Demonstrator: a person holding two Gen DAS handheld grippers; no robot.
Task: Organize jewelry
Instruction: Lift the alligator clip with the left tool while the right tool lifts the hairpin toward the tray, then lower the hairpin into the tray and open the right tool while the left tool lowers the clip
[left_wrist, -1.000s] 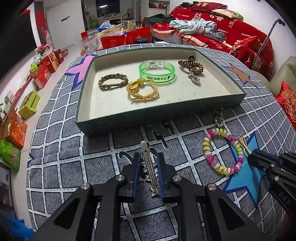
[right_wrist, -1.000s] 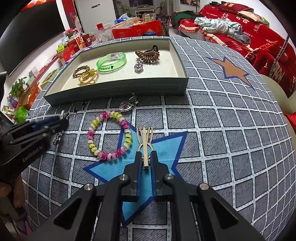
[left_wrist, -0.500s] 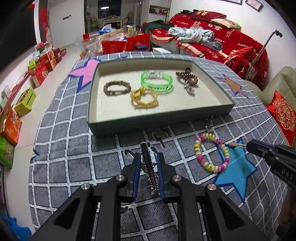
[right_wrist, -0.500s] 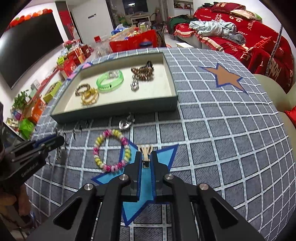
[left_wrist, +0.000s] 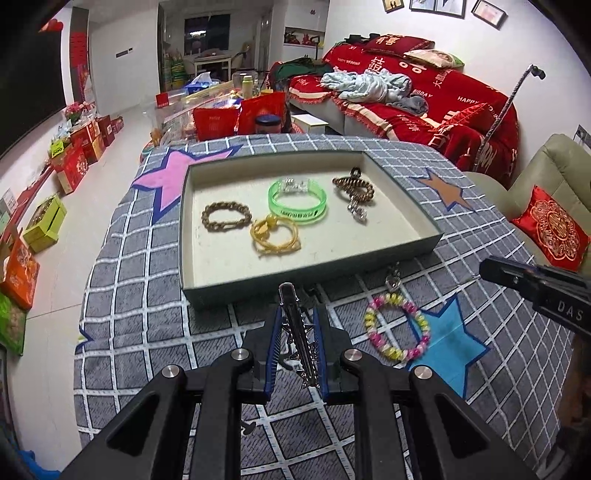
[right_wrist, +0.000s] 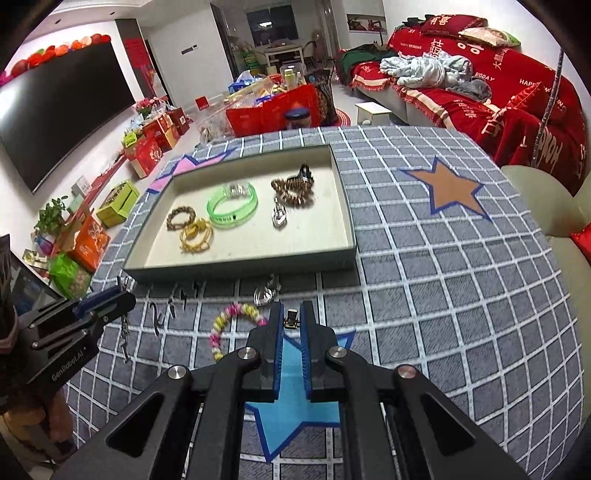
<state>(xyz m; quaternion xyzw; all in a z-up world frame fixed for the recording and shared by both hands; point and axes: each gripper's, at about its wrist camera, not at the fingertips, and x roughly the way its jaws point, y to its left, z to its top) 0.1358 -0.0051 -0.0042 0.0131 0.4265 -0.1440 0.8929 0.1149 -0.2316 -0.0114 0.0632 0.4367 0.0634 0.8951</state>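
Observation:
My left gripper (left_wrist: 298, 314) is shut on a silver hair clip (left_wrist: 295, 328) with small stars, held above the checked cloth just before the tray (left_wrist: 314, 275). My right gripper (right_wrist: 291, 314) is shut on a beige hair clip (right_wrist: 291, 319), only its end showing between the pads, above the blue star. The tray holds a green bangle (left_wrist: 297, 201), a brown braided bracelet (left_wrist: 225, 218), a yellow bracelet (left_wrist: 275, 236) and a brown bead bracelet (left_wrist: 354, 186). A pink and yellow bead bracelet (left_wrist: 397, 328) with a heart charm (left_wrist: 393, 282) lies on the cloth between the grippers.
Small dark hooks (right_wrist: 173, 295) lie on the cloth in front of the tray's left part. The table drops off at the left to a floor with boxes (left_wrist: 44, 221). A red sofa (left_wrist: 424, 103) stands behind, a beige armchair (left_wrist: 554, 184) at the right.
Both grippers have risen from the cloth with their hair clips still gripped. The tray and the bead bracelet look smaller and farther below.

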